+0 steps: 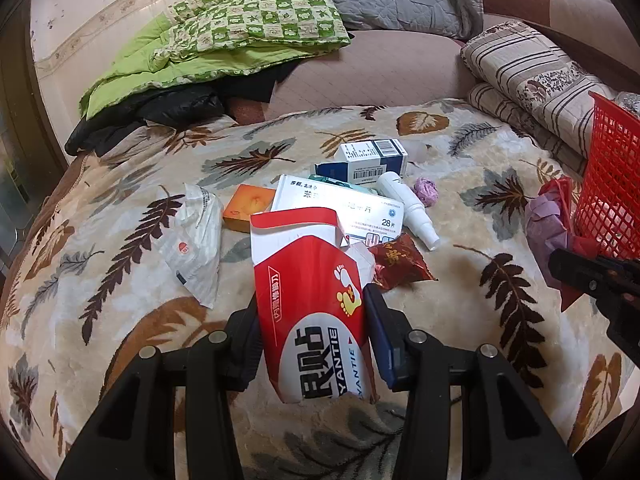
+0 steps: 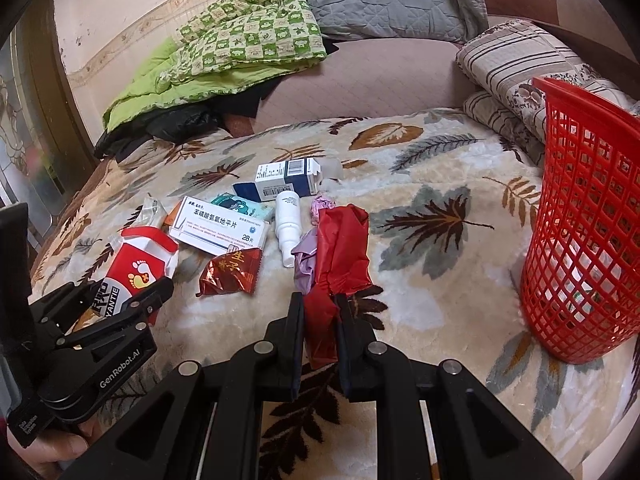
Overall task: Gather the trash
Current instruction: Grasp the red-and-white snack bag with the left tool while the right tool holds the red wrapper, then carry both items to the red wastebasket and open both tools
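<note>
Your right gripper [image 2: 320, 320] has its jaws clamped on the red wrapper [image 2: 340, 248]; your left gripper [image 1: 312, 320] pinches the torn red box [image 1: 308, 280]. The red basket [image 2: 580, 220] stands on the bed, right of both, nearer your right hand.

Both tools are matte black plastic. The left tool [image 1: 312, 320] has angular linkage arms with round silver pivot screws and dark blue pads on its fingers [image 1: 382, 336]. The right tool [image 2: 320, 320] looks the same. In the right wrist view, the left tool's side carries white "GenRobot.AI" lettering, with bare skin of a hand [image 2: 48, 450] beneath.
</note>
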`<state>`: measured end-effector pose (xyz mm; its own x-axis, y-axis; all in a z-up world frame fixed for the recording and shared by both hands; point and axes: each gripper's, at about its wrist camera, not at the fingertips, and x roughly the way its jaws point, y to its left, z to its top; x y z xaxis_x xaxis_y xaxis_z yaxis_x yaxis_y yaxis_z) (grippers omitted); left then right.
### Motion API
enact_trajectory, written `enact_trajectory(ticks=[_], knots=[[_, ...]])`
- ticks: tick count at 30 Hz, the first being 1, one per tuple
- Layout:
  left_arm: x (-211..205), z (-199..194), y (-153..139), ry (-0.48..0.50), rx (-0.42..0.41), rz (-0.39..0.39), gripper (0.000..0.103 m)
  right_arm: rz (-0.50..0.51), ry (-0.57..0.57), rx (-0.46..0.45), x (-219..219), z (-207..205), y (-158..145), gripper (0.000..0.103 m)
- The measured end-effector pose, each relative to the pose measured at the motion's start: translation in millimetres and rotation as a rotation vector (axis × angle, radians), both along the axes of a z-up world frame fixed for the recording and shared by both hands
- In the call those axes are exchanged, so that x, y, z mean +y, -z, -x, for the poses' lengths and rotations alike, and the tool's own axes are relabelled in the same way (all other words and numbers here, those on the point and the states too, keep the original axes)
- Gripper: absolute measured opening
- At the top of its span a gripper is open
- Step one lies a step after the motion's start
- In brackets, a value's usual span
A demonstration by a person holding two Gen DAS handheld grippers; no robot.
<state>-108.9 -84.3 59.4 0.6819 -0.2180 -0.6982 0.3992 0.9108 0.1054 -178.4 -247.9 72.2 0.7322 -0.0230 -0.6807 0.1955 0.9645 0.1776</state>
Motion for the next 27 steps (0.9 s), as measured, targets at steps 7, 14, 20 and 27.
enact_trajectory(ticks=[7, 14, 20, 27], knots=[[-2, 2, -1, 0.005, 0.006, 0.007, 0.045, -0.020, 0.009, -0.012, -5, 5, -5, 0.015], [-14, 16, -20, 0.071, 0.024, 0.049, 0.045, -0.089, 0.037, -0.036, -20, 23, -17, 0.015], [-55, 46, -67, 0.228, 0.014, 0.100, 0.045, -0.125, 0.083, -0.130, -50, 71, -64, 0.015], [-127, 68, -130, 0.414, 0.046, 0.189, 0.047, -0.107, 0.212, -0.257, -114, 119, -138, 0.015]])
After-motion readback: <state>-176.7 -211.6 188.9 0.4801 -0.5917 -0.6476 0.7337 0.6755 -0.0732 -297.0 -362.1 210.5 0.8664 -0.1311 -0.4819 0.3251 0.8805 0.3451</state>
